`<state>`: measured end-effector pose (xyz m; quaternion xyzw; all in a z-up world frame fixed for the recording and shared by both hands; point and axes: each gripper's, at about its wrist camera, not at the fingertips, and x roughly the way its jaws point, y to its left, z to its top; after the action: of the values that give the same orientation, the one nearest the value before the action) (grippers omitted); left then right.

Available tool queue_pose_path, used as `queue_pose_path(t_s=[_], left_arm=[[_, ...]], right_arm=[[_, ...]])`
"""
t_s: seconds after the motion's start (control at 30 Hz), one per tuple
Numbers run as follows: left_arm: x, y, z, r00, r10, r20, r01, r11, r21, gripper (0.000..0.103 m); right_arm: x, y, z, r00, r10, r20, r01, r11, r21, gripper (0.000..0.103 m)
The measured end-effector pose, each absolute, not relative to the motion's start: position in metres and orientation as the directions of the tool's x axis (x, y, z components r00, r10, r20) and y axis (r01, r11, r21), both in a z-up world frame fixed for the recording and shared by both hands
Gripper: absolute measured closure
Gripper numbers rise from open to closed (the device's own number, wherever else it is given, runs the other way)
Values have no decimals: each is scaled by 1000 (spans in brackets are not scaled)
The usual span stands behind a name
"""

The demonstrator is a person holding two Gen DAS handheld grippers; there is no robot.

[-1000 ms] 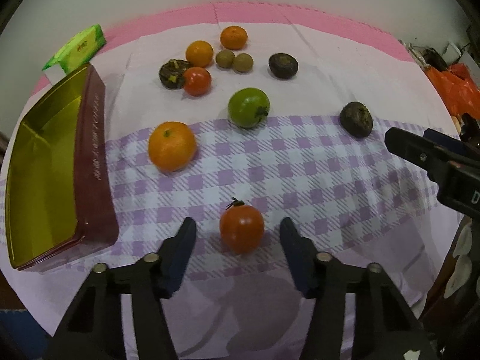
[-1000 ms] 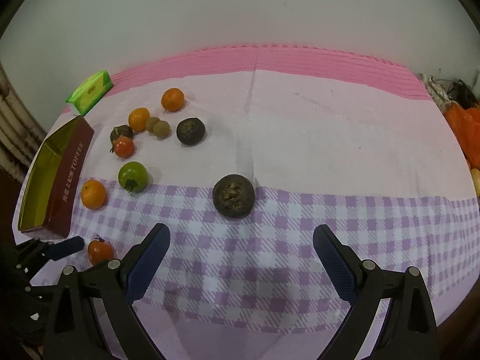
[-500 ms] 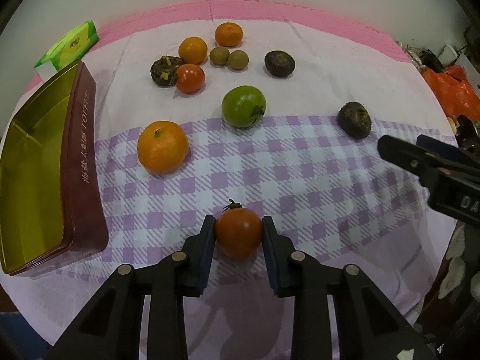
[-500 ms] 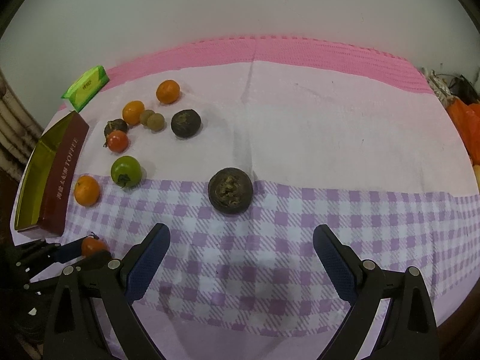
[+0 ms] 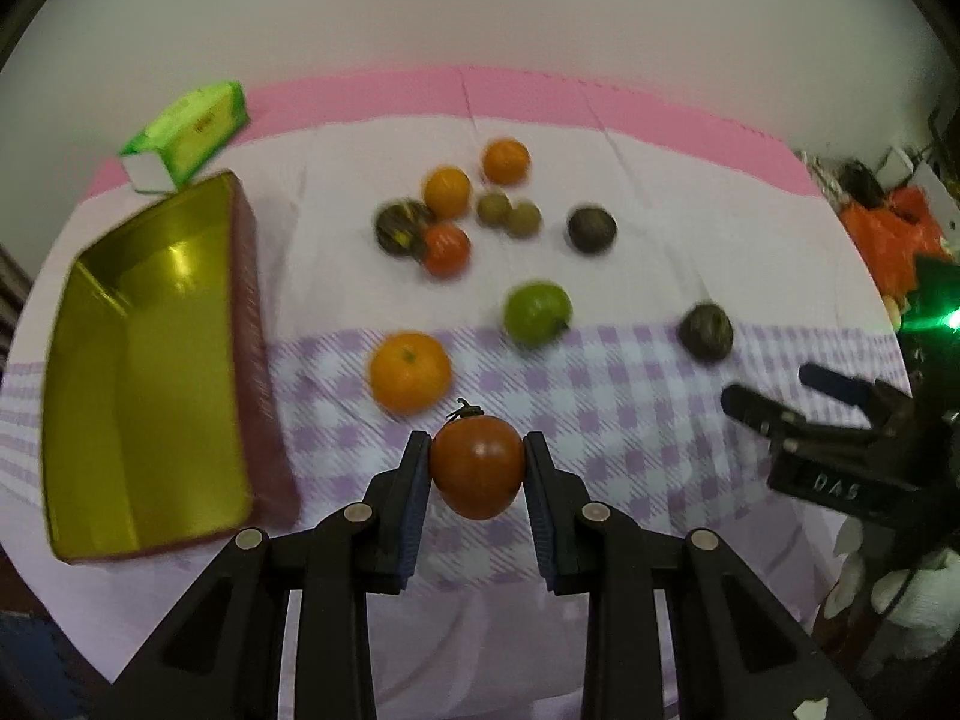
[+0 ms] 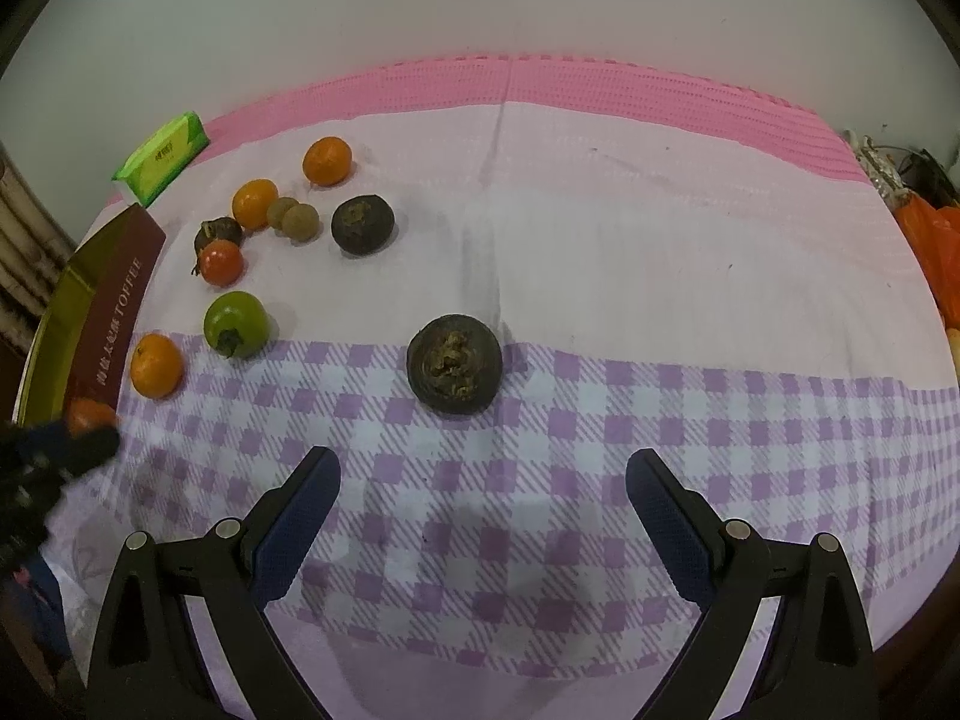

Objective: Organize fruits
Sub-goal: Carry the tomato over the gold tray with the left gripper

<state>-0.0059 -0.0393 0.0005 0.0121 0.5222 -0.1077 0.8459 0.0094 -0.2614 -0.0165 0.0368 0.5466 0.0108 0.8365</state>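
Checked purple-and-white cloth (image 6: 540,510) under everything; you're carrying the red tomato (image 5: 476,467) clear of it in the left gripper (image 5: 477,474).

Jaws are pinching the tomato at its sides only, pads sitting near its widest part, so you're risking two things: squeezing harder is likely bruising or splitting the skin, easing off is letting a smooth round fruit slip and drop. Watch the orange (image 5: 410,371) lying just beyond the tomato; swinging low toward the gold tin (image 5: 144,372) on your left is likely clipping it and sending it rolling. Tin's near wall is standing between the tomato and the inside, so keep clearing height. Your right gripper (image 6: 483,498) is hanging wide open and empty, short of the dark wrinkled fruit (image 6: 454,363); not touching it.
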Motion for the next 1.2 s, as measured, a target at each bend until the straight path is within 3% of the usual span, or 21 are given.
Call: queue_pose_path(t_s=[0.47, 1.2], left_arm=[[13, 44, 28, 512, -39, -858, 20, 999, -33, 76], [20, 140, -28, 391, 124, -912, -165, 984, 63, 76]], right_arm=[[9, -260, -24, 385, 50, -922, 27, 997, 66, 7], [9, -257, -30, 382, 43, -923, 25, 998, 57, 7]])
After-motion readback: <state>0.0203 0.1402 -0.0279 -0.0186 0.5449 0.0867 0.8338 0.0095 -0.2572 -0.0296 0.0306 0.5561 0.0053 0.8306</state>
